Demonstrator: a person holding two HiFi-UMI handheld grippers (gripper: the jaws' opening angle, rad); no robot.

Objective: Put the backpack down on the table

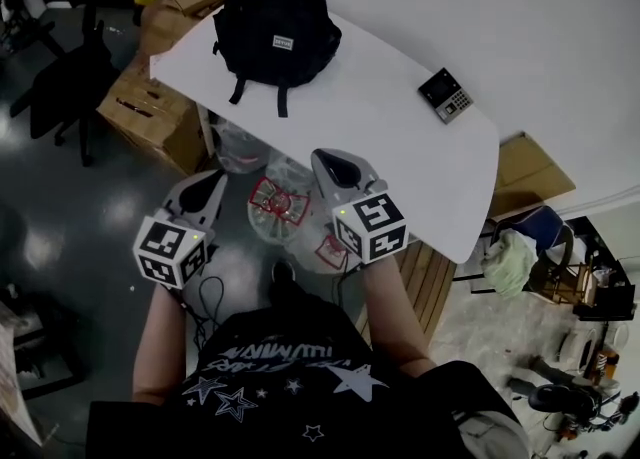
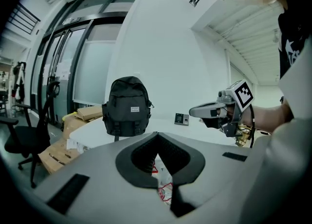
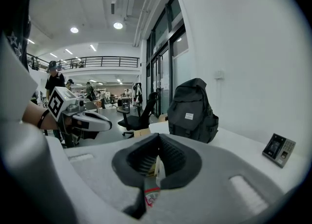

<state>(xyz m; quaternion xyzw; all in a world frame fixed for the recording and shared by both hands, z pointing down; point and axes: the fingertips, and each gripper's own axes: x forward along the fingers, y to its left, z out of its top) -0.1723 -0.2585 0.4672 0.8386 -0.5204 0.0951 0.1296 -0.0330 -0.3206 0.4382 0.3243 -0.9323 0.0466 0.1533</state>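
- Head view: spotted the backpack standing upright on the white counter, near its far left corner, with two straps dangling over the edge.
- Caught the left gripper and the right gripper side by side off the near edge, over the floor and well apart from the bag.
- Noted a small keypad device lying alone further right on the counter, and cardboard boxes stacked on the floor by the bag's corner.
- Left gripper view: found the jaws clenched tip to tip, gripping nothing, with only floor clutter showing through the slot beneath them.
- Picked out the backpack beyond, on its base with the front label facing this way and no gripper touching it. Saw the right gripper off to the right, equally clear of it.
- Right gripper view: same story here, with the jaws pressed together and empty.
- Made out the backpack ahead and to the right, upright on the counter close to the white wall, with the keypad device further right.
- Judged the put-down done: bag resting on the counter under its own weight, released by both sides.
- Reckoned nothing obvious left to do, unless the bag was meant to lie flat. Could not tell that from here.
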